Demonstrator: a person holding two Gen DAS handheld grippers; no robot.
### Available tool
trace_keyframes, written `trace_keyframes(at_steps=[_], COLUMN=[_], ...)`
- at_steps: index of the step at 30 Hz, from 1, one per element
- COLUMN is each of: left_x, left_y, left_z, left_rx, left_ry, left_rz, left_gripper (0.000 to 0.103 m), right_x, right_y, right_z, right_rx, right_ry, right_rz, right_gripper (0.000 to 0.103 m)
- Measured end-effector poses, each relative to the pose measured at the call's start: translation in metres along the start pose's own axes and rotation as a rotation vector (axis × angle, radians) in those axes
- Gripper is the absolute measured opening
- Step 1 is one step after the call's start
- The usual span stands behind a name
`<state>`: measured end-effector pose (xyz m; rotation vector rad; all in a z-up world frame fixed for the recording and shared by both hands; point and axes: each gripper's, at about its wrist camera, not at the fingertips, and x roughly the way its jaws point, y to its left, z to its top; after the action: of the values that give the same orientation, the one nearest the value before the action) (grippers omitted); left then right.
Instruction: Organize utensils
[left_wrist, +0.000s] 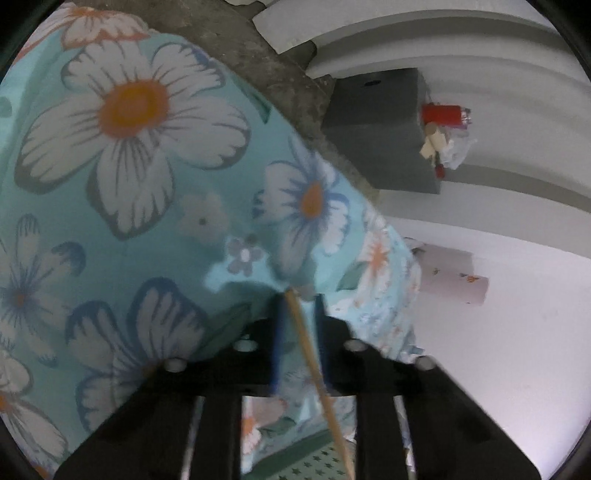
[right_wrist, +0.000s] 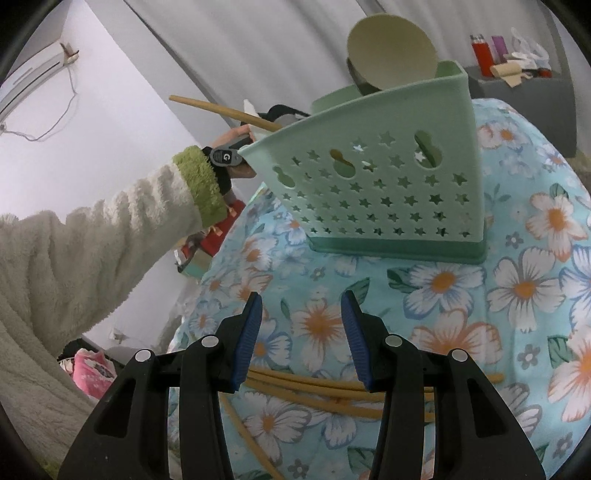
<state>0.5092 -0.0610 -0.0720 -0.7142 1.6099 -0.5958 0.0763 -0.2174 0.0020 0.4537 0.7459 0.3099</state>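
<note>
My left gripper (left_wrist: 298, 301) is shut on a wooden chopstick (left_wrist: 317, 380) that runs down between its blue pads toward the green holder's star-holed edge (left_wrist: 314, 461). In the right wrist view that chopstick (right_wrist: 221, 109) slants over the far left rim of the pale green utensil holder (right_wrist: 388, 177), which stands on the floral cloth (right_wrist: 517, 295). A beige spoon (right_wrist: 391, 51) stands in the holder. My right gripper (right_wrist: 301, 317) is open and empty above several wooden chopsticks (right_wrist: 332, 387) lying on the cloth.
A grey box (right_wrist: 524, 96) with a red bottle (right_wrist: 480, 51) and clutter stands behind the table at right. The person's fleece-sleeved arm (right_wrist: 110, 236) reaches in from the left. A pink bag (right_wrist: 90, 373) lies on the floor at left. White wall behind.
</note>
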Motion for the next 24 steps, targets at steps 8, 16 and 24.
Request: trace_keyframes(at_steps=[8,16,24], left_x=[-0.039,-0.140,-0.186], left_y=[-0.005,-0.078,-0.171], left_z=[-0.007,-0.062,-0.201], left_rx=[0.033,0.258,0.607], left_ry=[-0.135,-0.368,-0.581], left_rz=[-0.068,-0.164,-0.219], left_gripper=[0.008,0.006,0.006], right_x=[-0.009,-0.017,-0.024], right_y=[0.002,0.011,0.029], right_z=[0.000,-0.003,-0.006], right_rx=[0.001,-0.012,-0.055], right_ry=[-0.013,-0.033,-0.060], right_rz=[-0.002,0.010,0.025], right_gripper=[0.044,0.044,0.044])
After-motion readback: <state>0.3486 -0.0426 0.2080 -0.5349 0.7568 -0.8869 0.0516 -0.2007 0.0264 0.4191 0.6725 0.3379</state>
